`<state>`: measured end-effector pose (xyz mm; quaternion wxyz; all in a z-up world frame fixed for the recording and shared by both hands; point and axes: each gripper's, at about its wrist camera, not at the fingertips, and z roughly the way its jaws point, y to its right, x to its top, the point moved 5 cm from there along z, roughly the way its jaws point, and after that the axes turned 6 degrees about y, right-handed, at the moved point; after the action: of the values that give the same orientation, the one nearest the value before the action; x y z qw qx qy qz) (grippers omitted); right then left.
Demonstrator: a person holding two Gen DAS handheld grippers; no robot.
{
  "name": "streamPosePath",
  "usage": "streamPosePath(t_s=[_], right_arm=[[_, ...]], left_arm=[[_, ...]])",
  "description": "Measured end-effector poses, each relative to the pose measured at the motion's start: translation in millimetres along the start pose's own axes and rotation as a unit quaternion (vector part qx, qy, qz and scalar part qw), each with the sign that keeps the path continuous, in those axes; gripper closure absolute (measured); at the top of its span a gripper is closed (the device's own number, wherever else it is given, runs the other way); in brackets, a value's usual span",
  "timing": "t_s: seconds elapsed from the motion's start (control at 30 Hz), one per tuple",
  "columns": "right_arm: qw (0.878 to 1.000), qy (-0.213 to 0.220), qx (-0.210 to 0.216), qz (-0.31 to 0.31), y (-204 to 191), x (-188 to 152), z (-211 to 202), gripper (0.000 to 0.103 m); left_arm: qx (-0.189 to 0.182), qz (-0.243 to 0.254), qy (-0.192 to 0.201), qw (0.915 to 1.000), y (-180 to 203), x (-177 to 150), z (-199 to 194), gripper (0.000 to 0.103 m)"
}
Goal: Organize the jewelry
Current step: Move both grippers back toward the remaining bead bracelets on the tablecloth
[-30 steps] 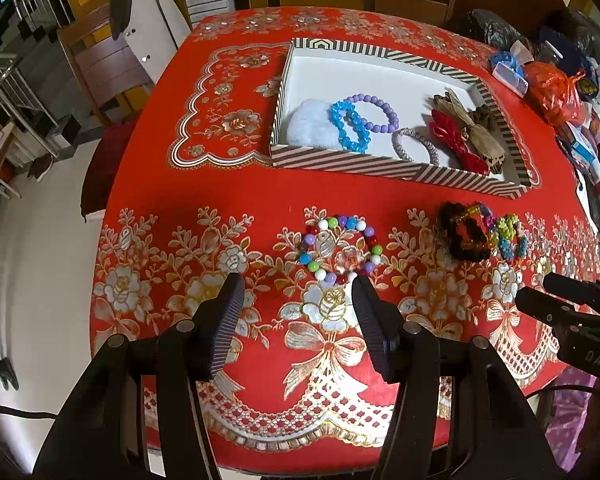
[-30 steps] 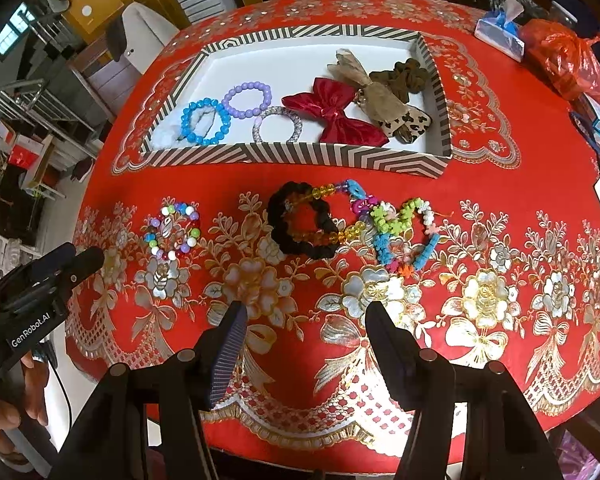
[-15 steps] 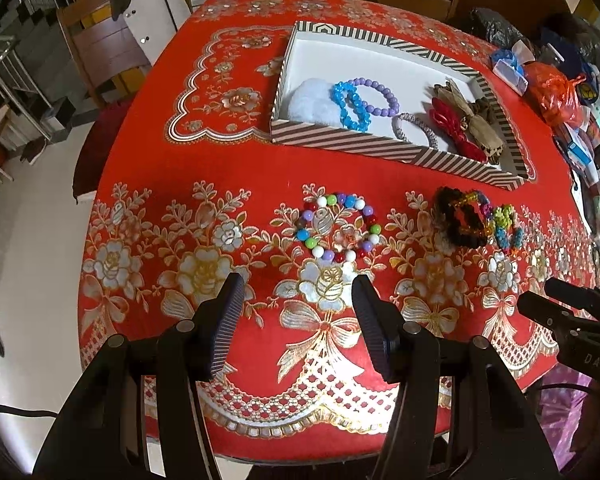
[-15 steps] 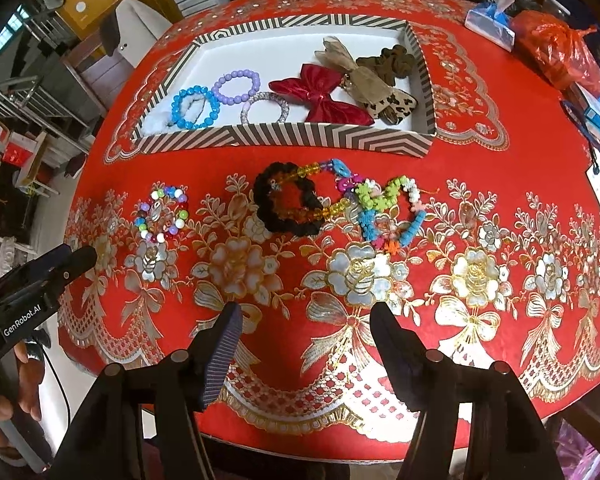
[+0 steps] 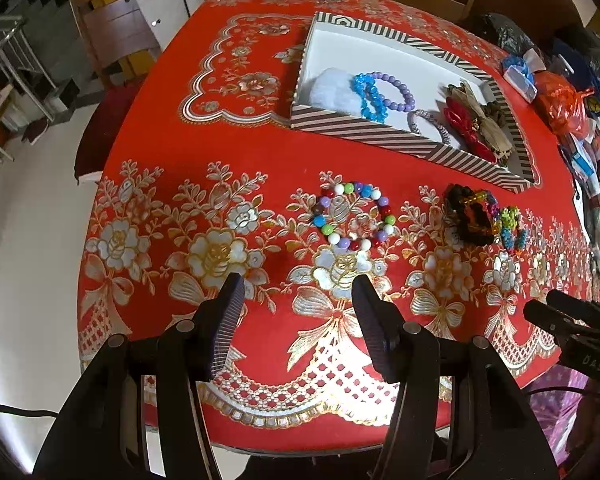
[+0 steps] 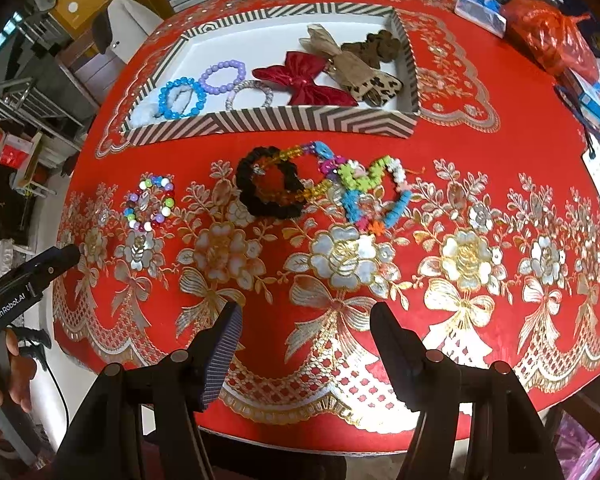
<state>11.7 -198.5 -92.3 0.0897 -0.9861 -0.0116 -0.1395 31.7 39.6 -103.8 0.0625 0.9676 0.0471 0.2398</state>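
Note:
A striped box [image 5: 384, 140] [image 6: 268, 118] on the red tablecloth holds a blue bracelet [image 6: 182, 97], a purple bracelet [image 6: 222, 76], a silver bracelet [image 6: 249, 94], a red bow [image 6: 306, 82] and brown hair pieces [image 6: 364, 64]. In front of the box lie a multicoloured bead bracelet [image 5: 354, 216] [image 6: 151, 209], a black scrunchie [image 6: 268, 188] [image 5: 470, 216] and a tangle of colourful bracelets [image 6: 372, 192]. My left gripper [image 5: 298, 292] hangs open above the table's near edge, short of the bead bracelet. My right gripper [image 6: 306, 320] is open too, empty, short of the scrunchie.
Bags and small packets [image 6: 548, 36] crowd the table's right side. Chairs [image 5: 116, 28] stand at the far left beyond the table. A hand [image 6: 4, 376] grips the left tool's handle at the lower left of the right wrist view.
Both views have drawn back a little, so the jewellery sits farther from the fingertips. The right jaws stand slightly wider.

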Motion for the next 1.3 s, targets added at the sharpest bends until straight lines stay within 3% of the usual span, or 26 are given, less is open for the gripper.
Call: streamPosePath(t_s=[0.47, 0.83, 1.3], right_arm=[[1.0, -0.014, 0.009, 0.005, 13.0, -8.9, 7.5, 0.039], [1.0, -0.024, 0.007, 0.017, 20.0, -2.5, 13.5, 0.039], [0.999, -0.025, 0.018, -0.02, 3.9, 3.7, 13.4, 0.039]], left_arm=[[-0.046, -0.028, -0.034, 0.998, -12.9, -2.5, 12.7, 0.047], [-0.03, -0.018, -0.04, 0.9986, -5.5, 8.2, 26.9, 0.047], [0.008, -0.008, -0.038, 0.9992, -15.4, 8.6, 39.3, 0.047]])
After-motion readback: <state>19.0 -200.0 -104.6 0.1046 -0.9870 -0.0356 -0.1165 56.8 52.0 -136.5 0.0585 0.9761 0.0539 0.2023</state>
